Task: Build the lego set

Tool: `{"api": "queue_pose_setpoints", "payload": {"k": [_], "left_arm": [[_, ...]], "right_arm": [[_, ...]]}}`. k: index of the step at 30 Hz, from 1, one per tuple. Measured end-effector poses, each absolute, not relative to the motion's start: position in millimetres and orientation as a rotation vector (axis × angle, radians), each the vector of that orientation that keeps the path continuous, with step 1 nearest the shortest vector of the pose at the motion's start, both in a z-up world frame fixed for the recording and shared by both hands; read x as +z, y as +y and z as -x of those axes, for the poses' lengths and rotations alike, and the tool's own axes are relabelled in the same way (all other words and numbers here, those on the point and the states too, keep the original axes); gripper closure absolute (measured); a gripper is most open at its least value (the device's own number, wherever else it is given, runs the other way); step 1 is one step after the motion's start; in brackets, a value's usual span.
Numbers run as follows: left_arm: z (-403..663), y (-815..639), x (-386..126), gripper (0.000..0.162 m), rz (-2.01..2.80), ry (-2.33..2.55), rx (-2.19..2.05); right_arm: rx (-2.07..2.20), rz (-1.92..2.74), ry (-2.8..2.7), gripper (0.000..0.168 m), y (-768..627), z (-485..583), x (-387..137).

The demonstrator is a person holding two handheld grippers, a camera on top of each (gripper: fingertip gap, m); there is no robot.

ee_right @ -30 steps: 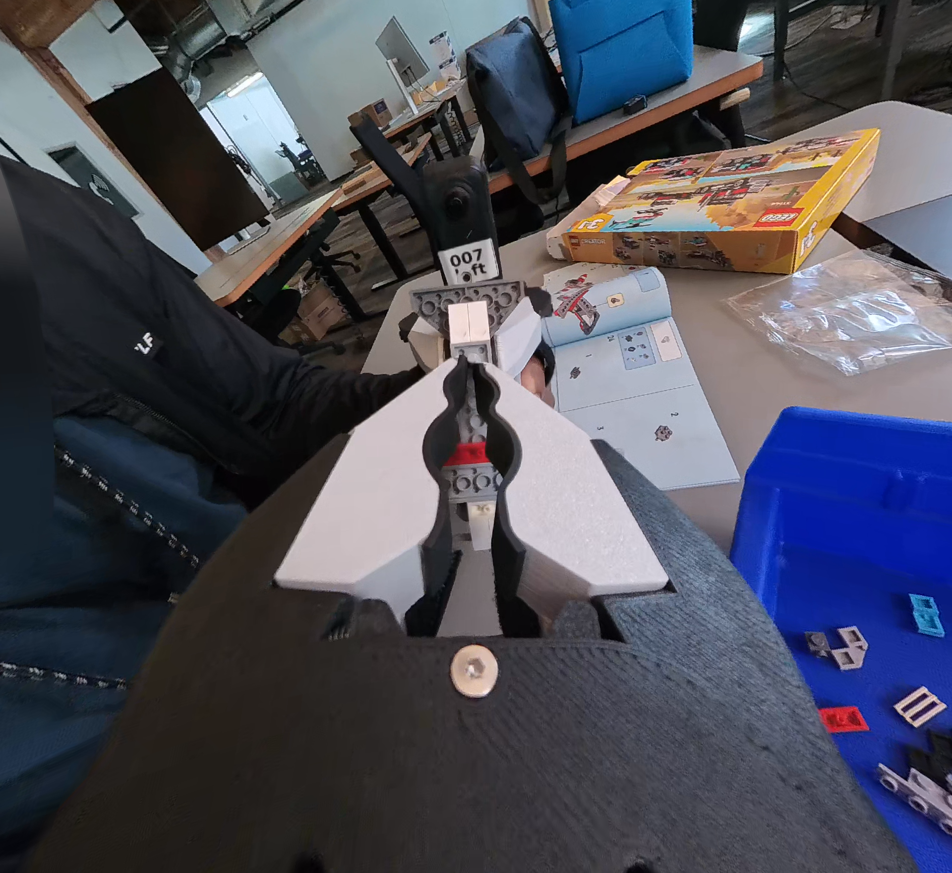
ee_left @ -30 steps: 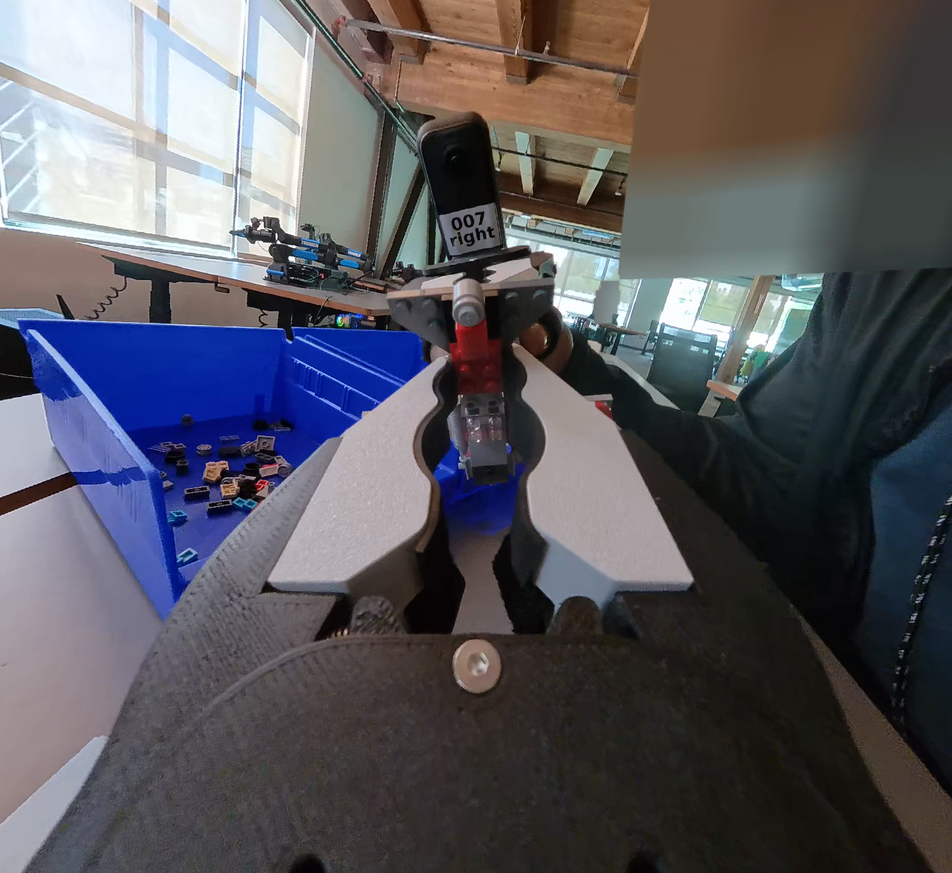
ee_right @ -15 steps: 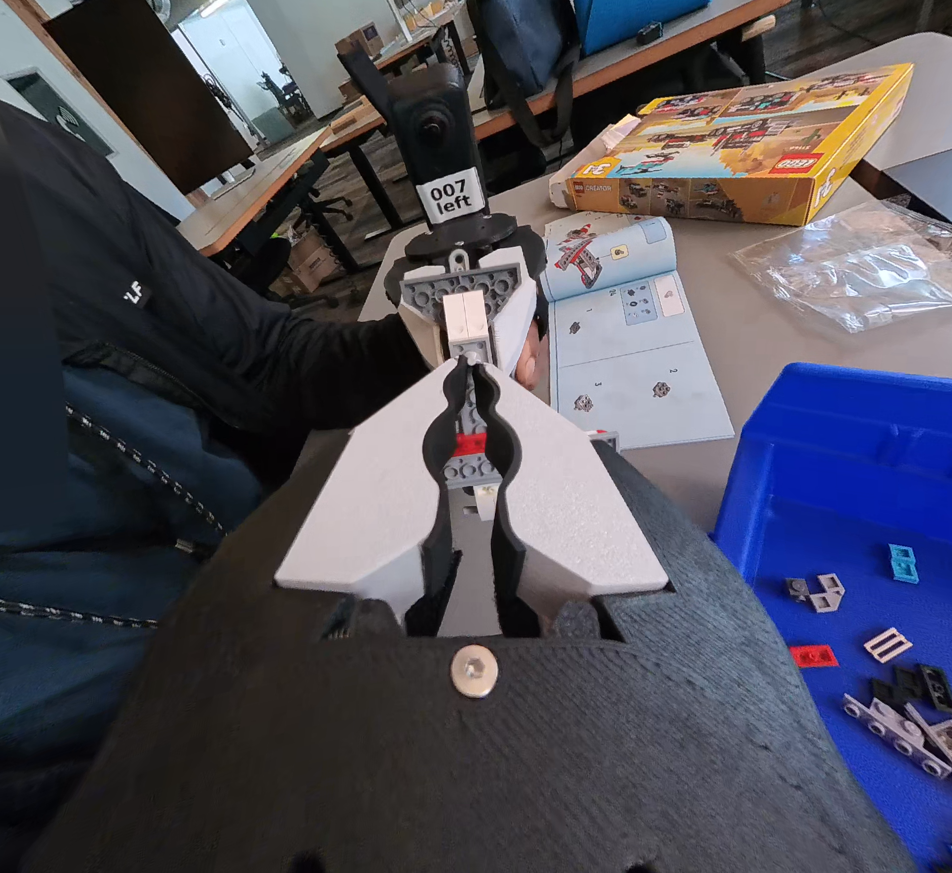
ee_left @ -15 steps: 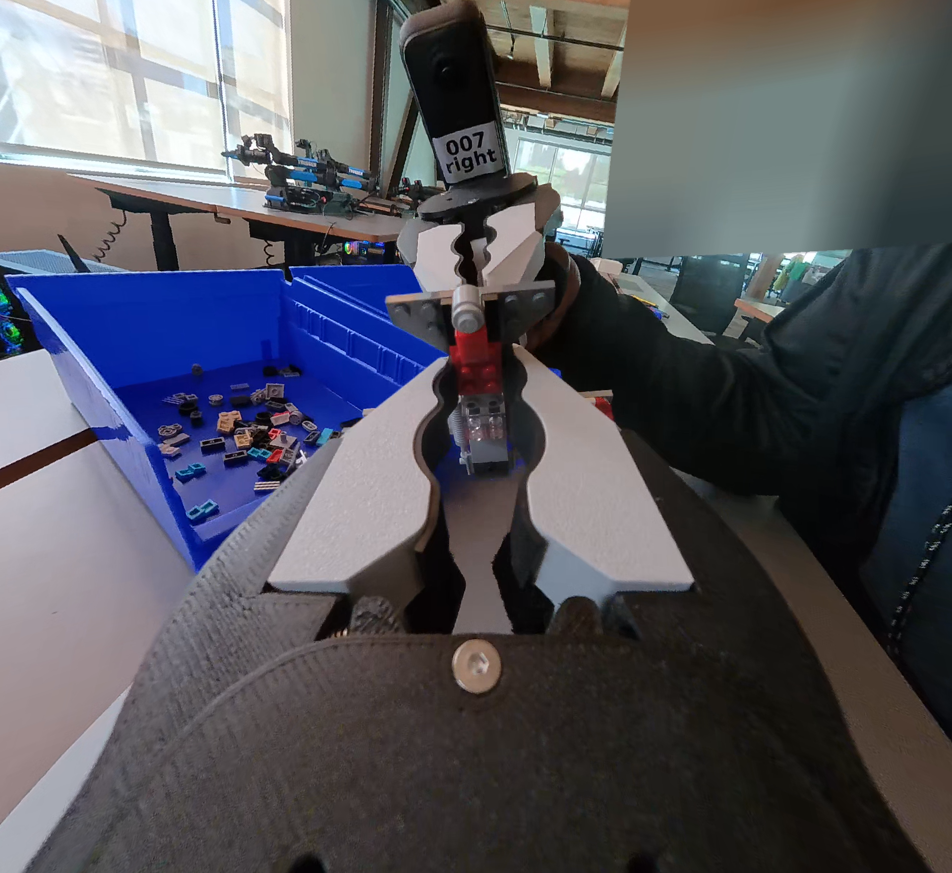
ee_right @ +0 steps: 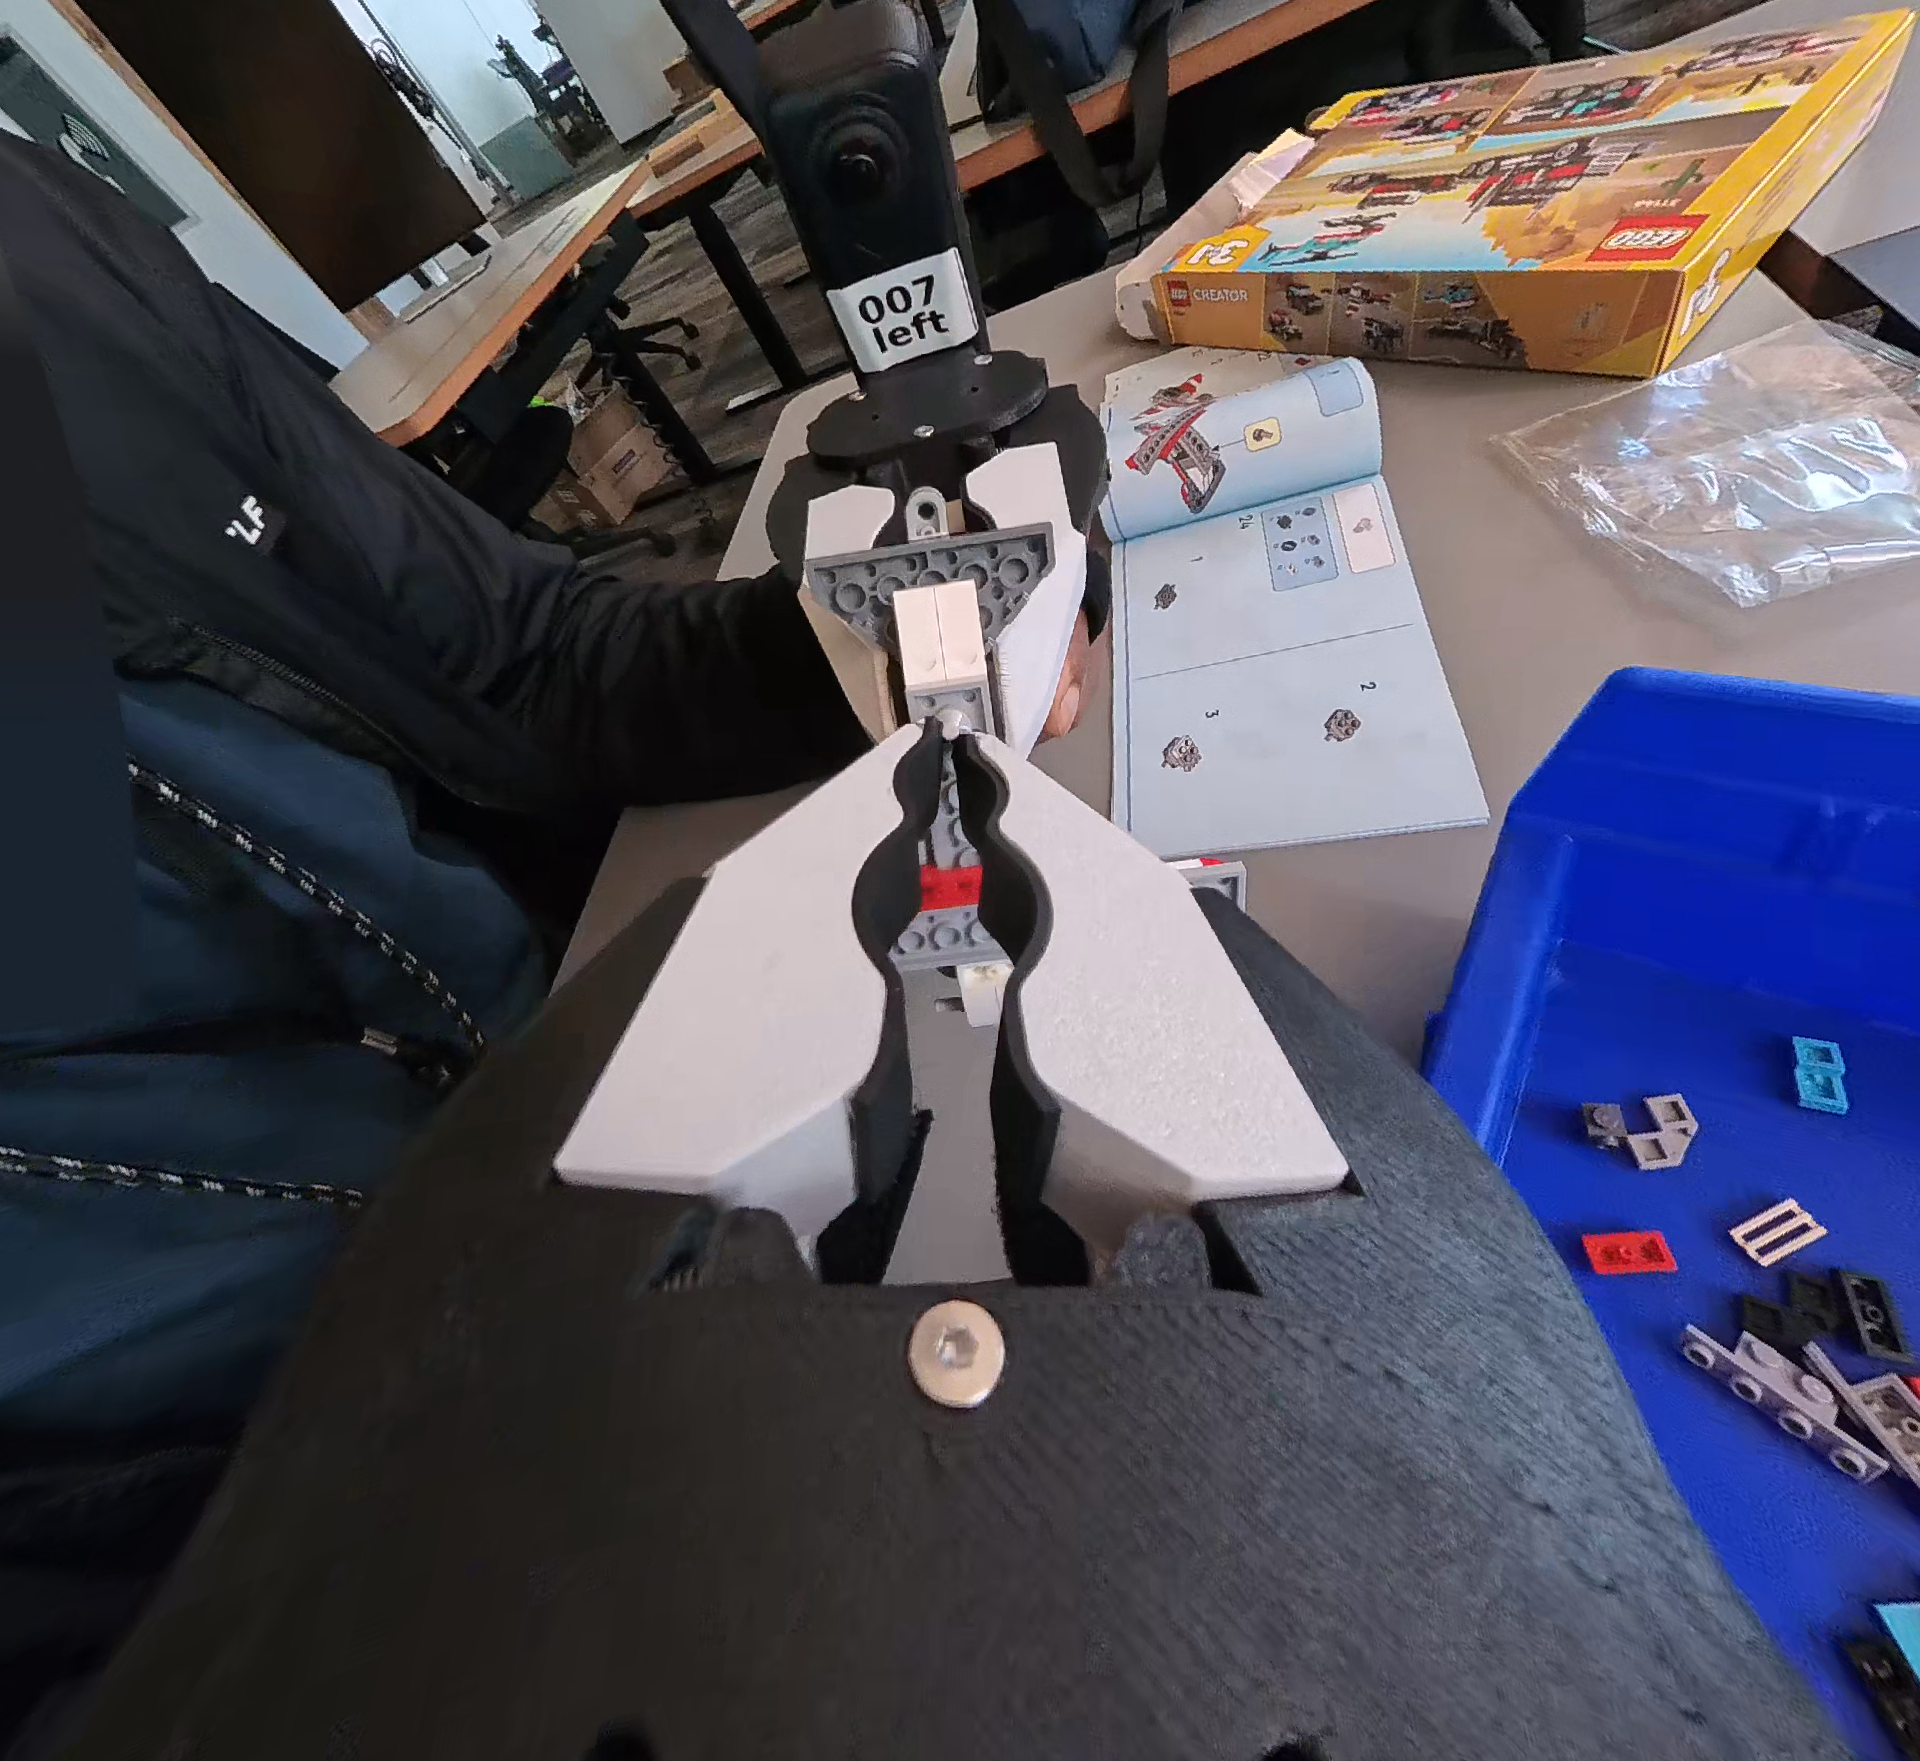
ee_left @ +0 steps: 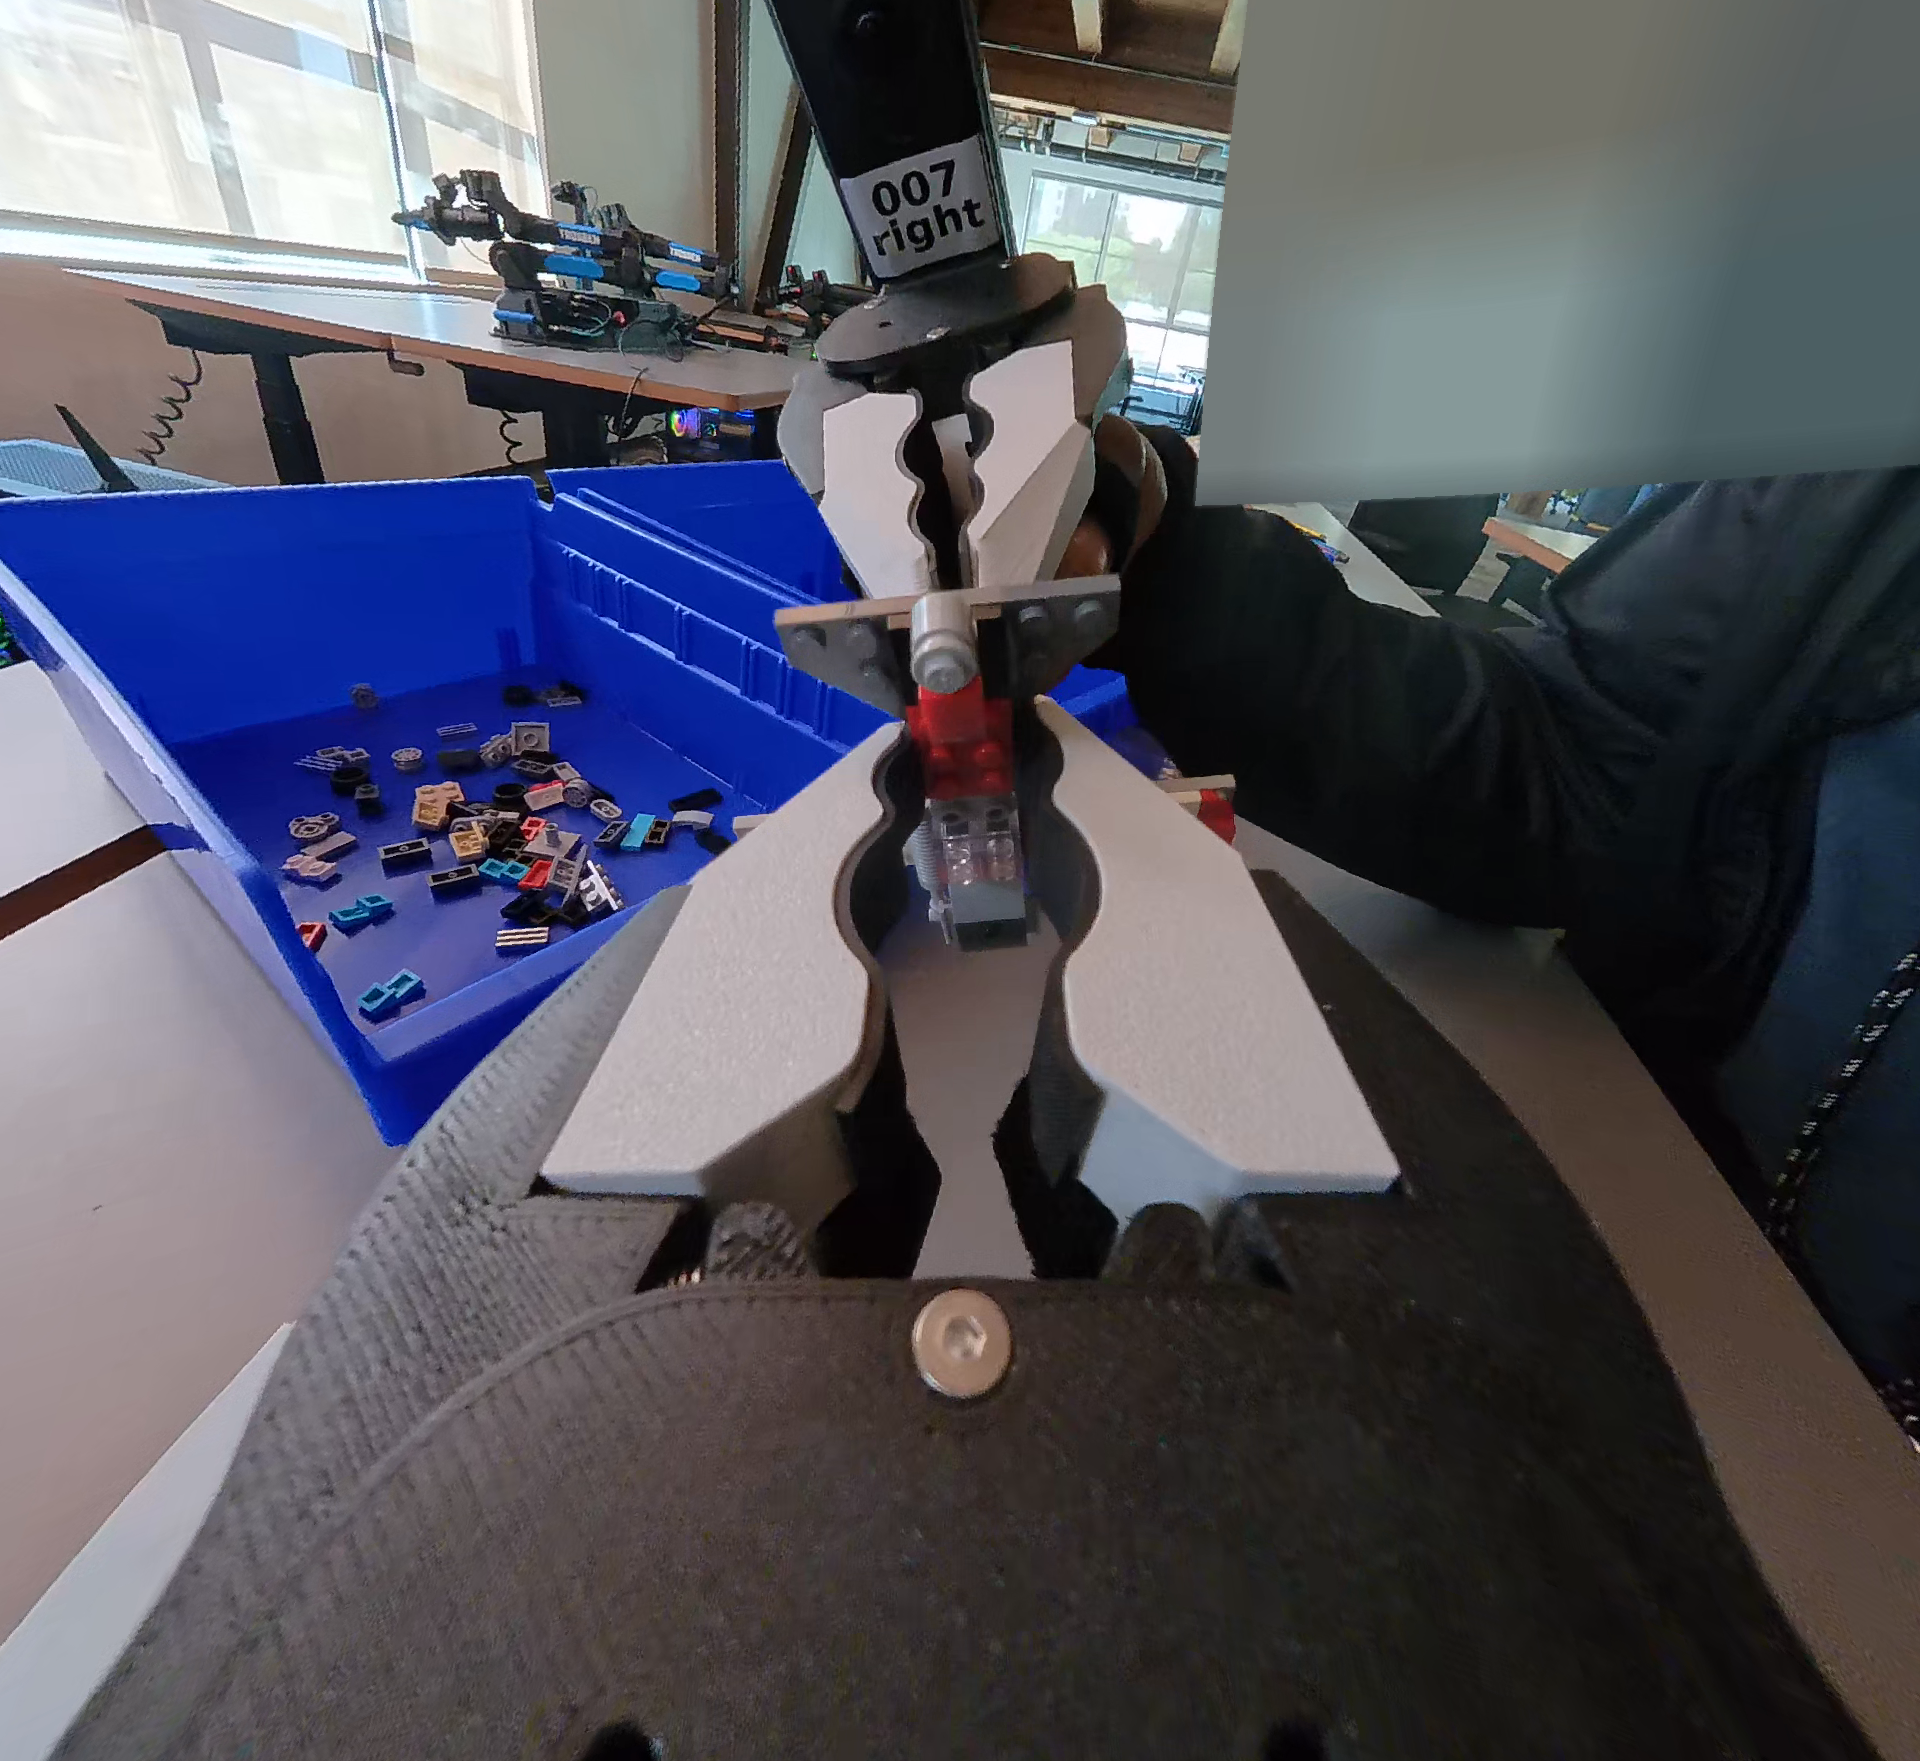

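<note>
Grippers — left gripper (ee_left: 961, 735) and right gripper (ee_right: 951, 745) — are both clamping the half-built lego model (ee_left: 961, 755) at twelve o'clock, while loose pieces (ee_left: 488, 838) are waiting in the blue bin (ee_left: 312, 558) at ten o'clock.

left gripper (ee_left: 961, 755) jaws clamp the lego model (ee_left: 964, 755) beside blue bin (ee_left: 312, 589).
</note>
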State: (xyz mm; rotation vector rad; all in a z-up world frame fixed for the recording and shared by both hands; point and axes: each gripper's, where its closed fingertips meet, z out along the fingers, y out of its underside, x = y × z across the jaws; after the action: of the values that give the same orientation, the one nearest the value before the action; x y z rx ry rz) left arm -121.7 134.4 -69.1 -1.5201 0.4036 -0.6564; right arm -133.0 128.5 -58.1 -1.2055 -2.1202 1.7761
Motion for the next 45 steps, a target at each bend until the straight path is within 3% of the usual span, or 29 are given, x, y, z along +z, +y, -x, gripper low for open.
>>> {"api": "queue_pose_setpoints", "payload": {"k": [40, 45], "left_arm": [[115, 134, -83, 0.146, 1.625, 0.484, -0.566], [130, 137, -73, 0.146, 1.576, 0.382, -0.575]], "right_arm": [[1.606, 1.251, -2.222, 0.167, 128, 126, -71], [1.636, 1.272, -2.100, 0.160, 138, 138, -64]]}}
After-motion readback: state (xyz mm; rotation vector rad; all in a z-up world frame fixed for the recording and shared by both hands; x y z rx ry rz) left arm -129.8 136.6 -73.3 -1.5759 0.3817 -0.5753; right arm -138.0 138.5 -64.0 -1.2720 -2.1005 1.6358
